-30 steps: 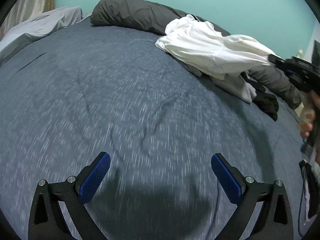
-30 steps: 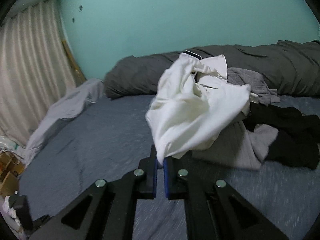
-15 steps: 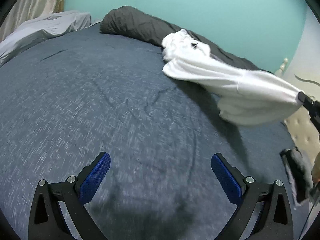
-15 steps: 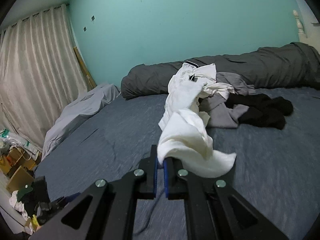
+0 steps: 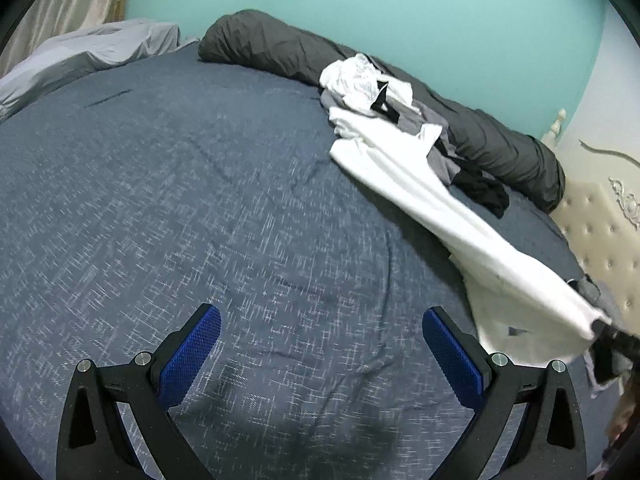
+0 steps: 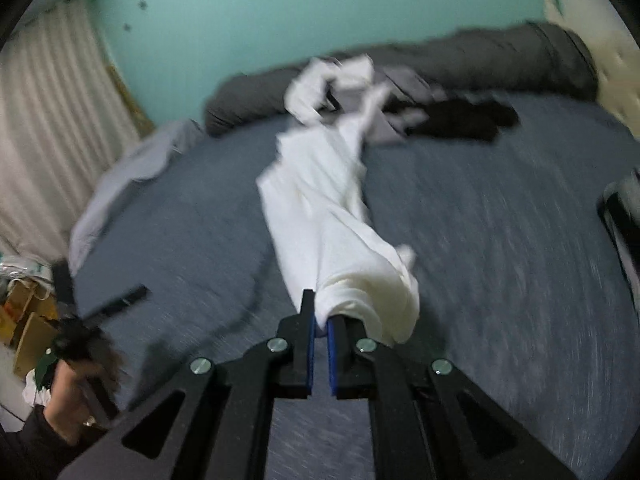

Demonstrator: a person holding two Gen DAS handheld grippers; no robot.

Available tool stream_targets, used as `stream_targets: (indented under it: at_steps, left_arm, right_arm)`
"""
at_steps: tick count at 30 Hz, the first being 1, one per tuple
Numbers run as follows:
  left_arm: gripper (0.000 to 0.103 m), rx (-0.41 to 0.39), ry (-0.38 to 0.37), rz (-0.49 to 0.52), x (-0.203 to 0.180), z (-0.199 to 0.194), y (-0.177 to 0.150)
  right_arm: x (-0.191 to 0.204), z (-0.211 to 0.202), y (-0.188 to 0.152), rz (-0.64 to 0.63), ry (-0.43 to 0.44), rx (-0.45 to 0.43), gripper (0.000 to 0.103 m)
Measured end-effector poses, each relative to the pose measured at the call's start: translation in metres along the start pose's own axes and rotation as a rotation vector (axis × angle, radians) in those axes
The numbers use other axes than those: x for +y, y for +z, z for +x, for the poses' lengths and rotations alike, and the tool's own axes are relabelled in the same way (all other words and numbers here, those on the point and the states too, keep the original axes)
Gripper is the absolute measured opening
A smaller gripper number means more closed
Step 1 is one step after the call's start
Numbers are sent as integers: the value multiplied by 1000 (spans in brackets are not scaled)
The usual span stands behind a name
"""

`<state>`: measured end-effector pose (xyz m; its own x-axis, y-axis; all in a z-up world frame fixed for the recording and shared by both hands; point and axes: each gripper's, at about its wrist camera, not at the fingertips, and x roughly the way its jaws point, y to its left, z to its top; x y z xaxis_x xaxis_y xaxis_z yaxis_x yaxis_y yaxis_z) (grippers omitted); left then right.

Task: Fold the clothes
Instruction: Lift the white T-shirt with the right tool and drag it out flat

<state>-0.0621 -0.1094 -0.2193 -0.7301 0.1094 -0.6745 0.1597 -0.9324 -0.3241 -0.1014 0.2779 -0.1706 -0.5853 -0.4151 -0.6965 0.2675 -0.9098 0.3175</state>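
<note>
The right tool (image 6: 320,330) is clamped on one end of a white garment (image 6: 320,208), its blue pads pressed together with the cloth bunched between them. From that pinch the garment runs away in a long, loosely rolled band across the bed (image 6: 500,240), its far end reaching the pile of clothes (image 6: 400,112) near the dark grey duvet roll (image 6: 480,64) along the teal wall (image 6: 280,8). In the left wrist view the same white garment (image 5: 432,196) stretches diagonally from the pile of clothes (image 5: 384,96) toward the right edge of the frame, where the right tool (image 5: 604,330) shows only as a dark tip at the cloth's end. The left tool (image 5: 322,354) hangs over the blue-grey bedspread (image 5: 200,200) with its two pads set wide apart and nothing between them. Most of the bed surface to the left of the garment lies flat and bare, giving broad open room. A light grey sheet (image 5: 88,52) is heaped at the far left edge, and a tufted headboard (image 5: 600,216) bounds the right side. The right wrist view is motion-blurred; a person's hand (image 6: 76,400) appears at its lower left.
</note>
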Motion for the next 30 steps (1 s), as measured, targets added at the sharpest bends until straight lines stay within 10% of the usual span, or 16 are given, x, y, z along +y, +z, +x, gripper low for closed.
stream_targets:
  at_steps: [7,11,30]
  left_arm:
    - [103,22,2,44,-4,30,7]
    - [103,31,11,69,-8,44,12]
    - [103,41,41,89,-6,79,18]
  right_arm:
    - [-21,6,0,35,-64,30,18]
    - [-23,0,20,41,-66,-32,51]
    - [10,194,125,21,-39,121,56]
